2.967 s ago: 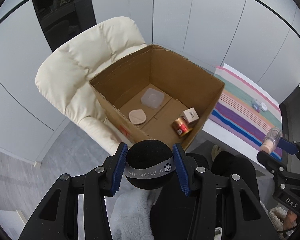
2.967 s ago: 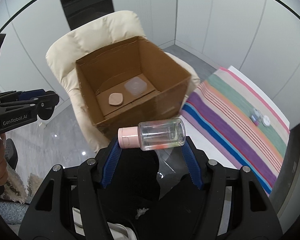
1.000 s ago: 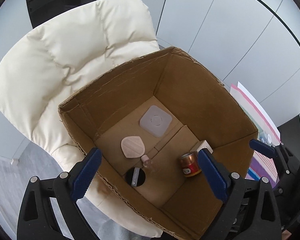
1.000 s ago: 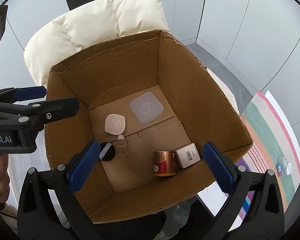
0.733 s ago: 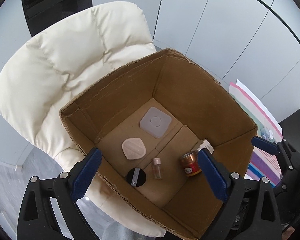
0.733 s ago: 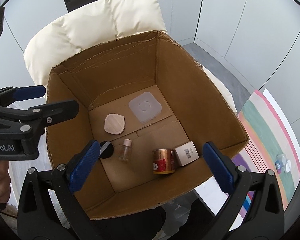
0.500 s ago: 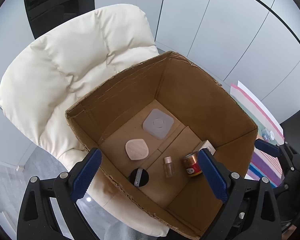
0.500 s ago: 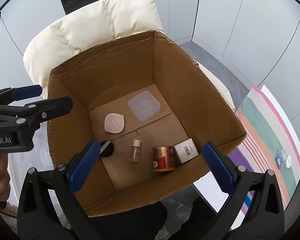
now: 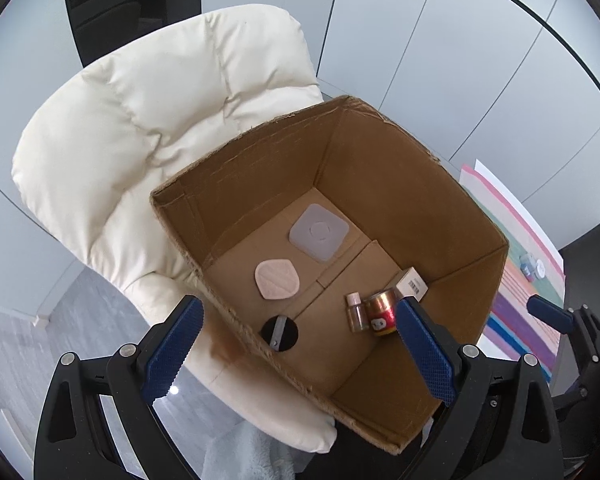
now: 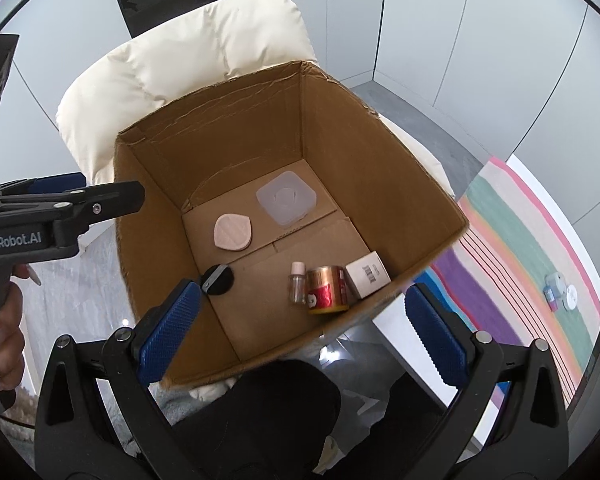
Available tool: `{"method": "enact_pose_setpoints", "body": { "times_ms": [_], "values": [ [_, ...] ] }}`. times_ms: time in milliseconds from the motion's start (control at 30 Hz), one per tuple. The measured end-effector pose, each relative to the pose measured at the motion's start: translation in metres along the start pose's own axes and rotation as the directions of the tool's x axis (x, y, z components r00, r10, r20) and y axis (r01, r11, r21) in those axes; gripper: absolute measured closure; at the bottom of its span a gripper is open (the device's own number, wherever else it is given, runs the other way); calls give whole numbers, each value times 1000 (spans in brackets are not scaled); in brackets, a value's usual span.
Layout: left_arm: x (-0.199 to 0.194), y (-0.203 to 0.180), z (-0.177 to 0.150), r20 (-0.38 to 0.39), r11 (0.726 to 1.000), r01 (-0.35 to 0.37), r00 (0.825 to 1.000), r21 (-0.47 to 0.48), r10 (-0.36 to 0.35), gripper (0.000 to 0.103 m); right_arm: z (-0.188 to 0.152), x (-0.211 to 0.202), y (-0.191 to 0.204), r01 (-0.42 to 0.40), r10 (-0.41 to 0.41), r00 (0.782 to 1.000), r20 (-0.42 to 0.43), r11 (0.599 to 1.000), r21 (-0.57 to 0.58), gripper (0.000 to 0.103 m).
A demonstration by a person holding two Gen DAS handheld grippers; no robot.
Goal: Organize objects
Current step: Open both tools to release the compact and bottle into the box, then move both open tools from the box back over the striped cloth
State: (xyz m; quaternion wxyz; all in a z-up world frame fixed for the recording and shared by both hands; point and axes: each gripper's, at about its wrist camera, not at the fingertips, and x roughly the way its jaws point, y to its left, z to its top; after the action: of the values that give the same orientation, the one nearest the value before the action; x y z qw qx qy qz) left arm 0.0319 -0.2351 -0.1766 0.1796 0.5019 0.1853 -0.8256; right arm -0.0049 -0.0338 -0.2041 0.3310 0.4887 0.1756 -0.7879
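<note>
An open cardboard box (image 9: 428, 208) (image 10: 340, 128) rests on a cream padded chair. On its floor lie a black puff (image 9: 279, 333) (image 10: 217, 279), a small clear bottle with a pink cap (image 9: 356, 312) (image 10: 297, 282), a copper can (image 9: 381, 314) (image 10: 326, 289), a small white carton (image 9: 413, 284) (image 10: 368, 273), a pink pad (image 9: 277, 279) (image 10: 233, 232) and a translucent square lid (image 9: 319, 233) (image 10: 286, 198). My left gripper (image 9: 298, 354) hovers open over the box's near left corner, holding nothing. My right gripper (image 10: 300, 338) hangs open and empty above the near edge.
The cream chair (image 9: 148, 128) (image 10: 188, 52) holds the box. A striped cloth (image 9: 516, 280) (image 10: 532, 248) covers a table to the right, with small white and blue items (image 10: 558, 291) on it. A hand (image 10: 2, 344) grips the left tool's handle.
Three seconds ago the left gripper held the black puff and the right the clear bottle; both now lie in the box. The bottle rolled right against the can, and both grippers drew back slightly.
</note>
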Motion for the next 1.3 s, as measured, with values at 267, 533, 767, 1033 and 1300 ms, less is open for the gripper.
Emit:
{"method": "enact_pose_setpoints", "body": {
  "times_ms": [267,533,767,1033,1300],
  "values": [
    [-16,0,-36,-15,999,-17,1000,28,18,5,-27,-27,4,7,-8,1000,6,1000,22,0],
    [-45,-1,-79,-13,999,-6,1000,37,7,5,-61,-54,12,15,-15,1000,9,999,32,0],
    [-54,-10,-89,-7,998,7,1000,67,-7,5,-78,-72,15,25,-26,999,27,999,41,0],
    [-56,-27,-92,12,992,0,1000,123,-2,5,-90,-90,6,40,-45,998,53,996,82,0],
    [-56,-36,-94,29,989,4,1000,147,-9,5,-99,-100,-10,57,-68,995,72,989,136,0]
  ]
}}
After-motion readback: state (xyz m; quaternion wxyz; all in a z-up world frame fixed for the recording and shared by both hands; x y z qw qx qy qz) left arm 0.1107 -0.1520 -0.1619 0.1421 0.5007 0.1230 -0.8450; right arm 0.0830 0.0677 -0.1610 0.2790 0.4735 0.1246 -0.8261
